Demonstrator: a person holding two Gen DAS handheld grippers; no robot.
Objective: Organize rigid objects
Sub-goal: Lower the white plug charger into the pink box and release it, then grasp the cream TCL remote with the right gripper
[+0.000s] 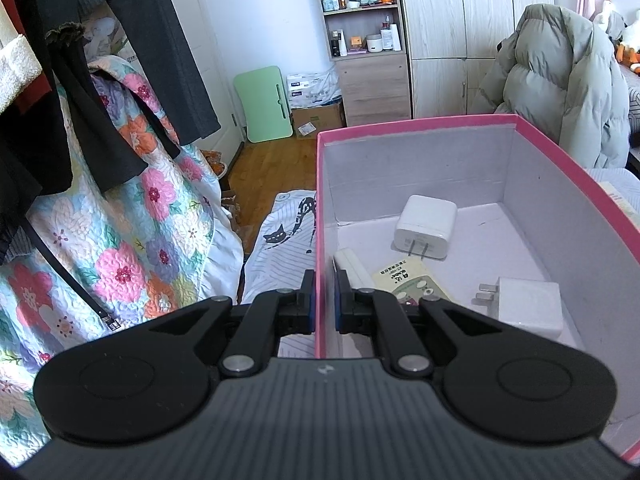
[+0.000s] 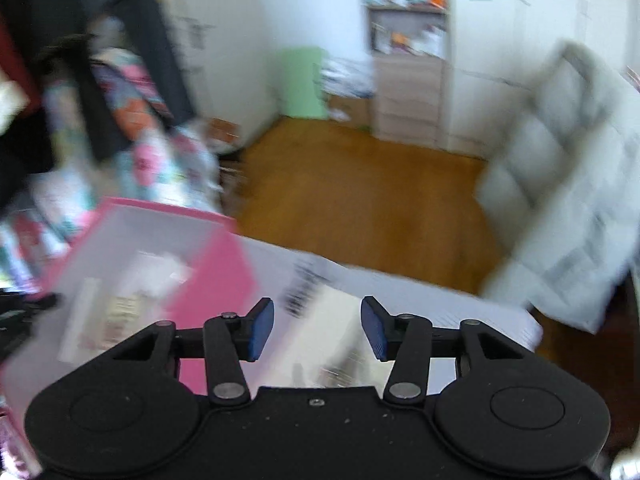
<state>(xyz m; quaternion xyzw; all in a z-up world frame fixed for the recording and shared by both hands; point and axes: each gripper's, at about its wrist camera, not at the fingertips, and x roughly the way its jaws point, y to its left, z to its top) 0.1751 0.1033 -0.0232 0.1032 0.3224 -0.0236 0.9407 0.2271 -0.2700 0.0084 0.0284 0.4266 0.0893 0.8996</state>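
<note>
Pink box (image 1: 400, 128) interior partly open.

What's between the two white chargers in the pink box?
In the left wrist view, a beige remote control lies partly between the far charger and the near charger; otherwise bare box floor.
</note>
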